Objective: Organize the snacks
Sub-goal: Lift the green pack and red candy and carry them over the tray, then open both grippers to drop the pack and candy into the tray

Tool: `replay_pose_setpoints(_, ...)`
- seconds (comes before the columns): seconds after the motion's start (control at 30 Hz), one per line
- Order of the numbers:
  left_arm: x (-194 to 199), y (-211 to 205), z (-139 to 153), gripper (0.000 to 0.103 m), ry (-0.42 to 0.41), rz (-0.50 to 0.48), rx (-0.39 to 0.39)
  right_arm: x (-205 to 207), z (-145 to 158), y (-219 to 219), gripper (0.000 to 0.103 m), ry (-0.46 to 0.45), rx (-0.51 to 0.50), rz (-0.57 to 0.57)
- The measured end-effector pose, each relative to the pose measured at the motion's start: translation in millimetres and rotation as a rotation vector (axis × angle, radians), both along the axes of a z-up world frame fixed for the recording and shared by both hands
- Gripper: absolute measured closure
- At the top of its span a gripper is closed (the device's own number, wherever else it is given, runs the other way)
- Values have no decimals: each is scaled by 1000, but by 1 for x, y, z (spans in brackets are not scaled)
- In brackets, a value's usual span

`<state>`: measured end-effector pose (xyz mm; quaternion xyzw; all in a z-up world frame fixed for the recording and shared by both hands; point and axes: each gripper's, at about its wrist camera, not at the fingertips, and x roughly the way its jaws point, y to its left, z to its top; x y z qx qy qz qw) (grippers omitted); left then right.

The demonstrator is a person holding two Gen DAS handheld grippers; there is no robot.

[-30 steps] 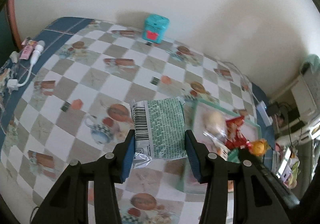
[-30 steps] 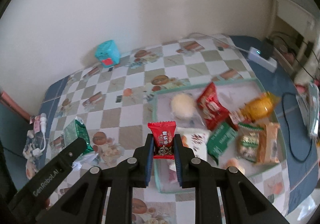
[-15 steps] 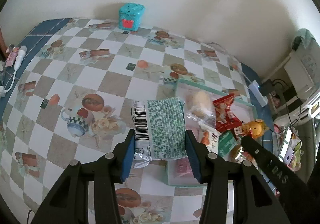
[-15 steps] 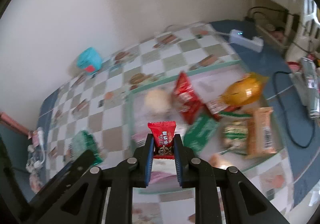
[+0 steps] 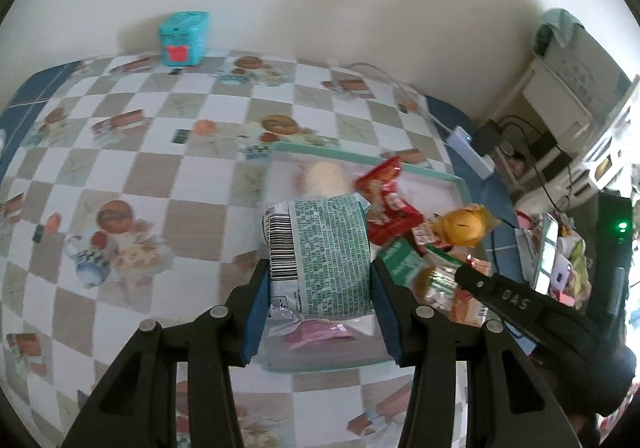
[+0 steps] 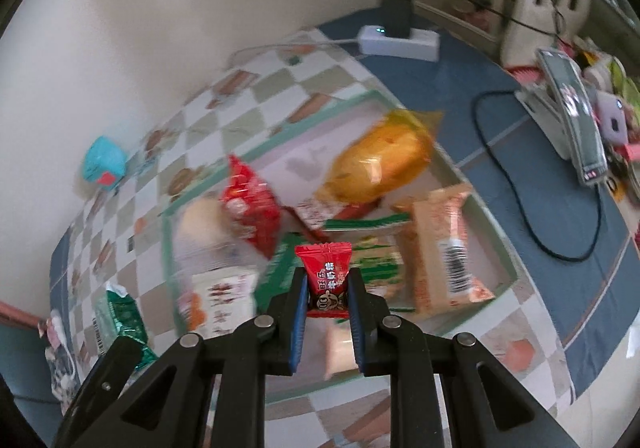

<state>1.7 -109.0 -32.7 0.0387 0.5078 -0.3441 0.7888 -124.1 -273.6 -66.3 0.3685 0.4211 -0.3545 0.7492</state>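
My left gripper (image 5: 319, 278) is shut on a green snack packet (image 5: 320, 252) with a barcode, held above the near left part of the green-rimmed tray (image 5: 452, 179). My right gripper (image 6: 328, 288) is shut on a small red candy packet (image 6: 326, 274), held over the tray (image 6: 456, 172). The tray holds several snacks: a red bag (image 6: 250, 208), an orange bun in yellow wrap (image 6: 380, 160), an orange bar (image 6: 444, 244), a pale round bun (image 5: 326, 178). The left gripper with its green packet (image 6: 120, 322) shows at the right wrist view's lower left.
A teal box (image 5: 183, 38) stands by the far wall. A white power strip (image 6: 400, 40) with a black plug and cables lies right of the tray on the blue cloth. A phone (image 6: 572, 104) and clutter lie at the far right. The checkered tablecloth (image 5: 120, 152) spreads left.
Both grippers have moved right and forward over the tray, each still holding its packet. The tray and its snacks now look closer in both views.
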Motion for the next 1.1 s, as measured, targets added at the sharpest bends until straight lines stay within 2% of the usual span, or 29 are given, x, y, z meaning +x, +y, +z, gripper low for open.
replay_pose_setpoints(0.13, -5, -16, -1, 53, -13, -44, -4, -5, -6, -6, 82, 17, 17, -25)
replay_pose_setpoints(0.23, -5, -25, -4, 53, 7, -62, -28, -4, -8, -7, 82, 16, 22, -21)
replay_pose_setpoints(0.47, 1, -33, -13, 53, 19, -69, -44, -3, -9, -8, 82, 28, 22, -29)
replay_pose_setpoints(0.57, 4, -35, -18, 53, 55, -68, -61, -2, -9, -7, 82, 32, 19, -23)
replay_pose_setpoints(0.97, 4, -43, -21, 53, 65, -88, -76, 0, -11, -7, 82, 47, 20, -18)
replay_pose_setpoints(1.1, 5, -41, -20, 47, 58, -83, -69, 1, -13, -7, 82, 51, 26, -11)
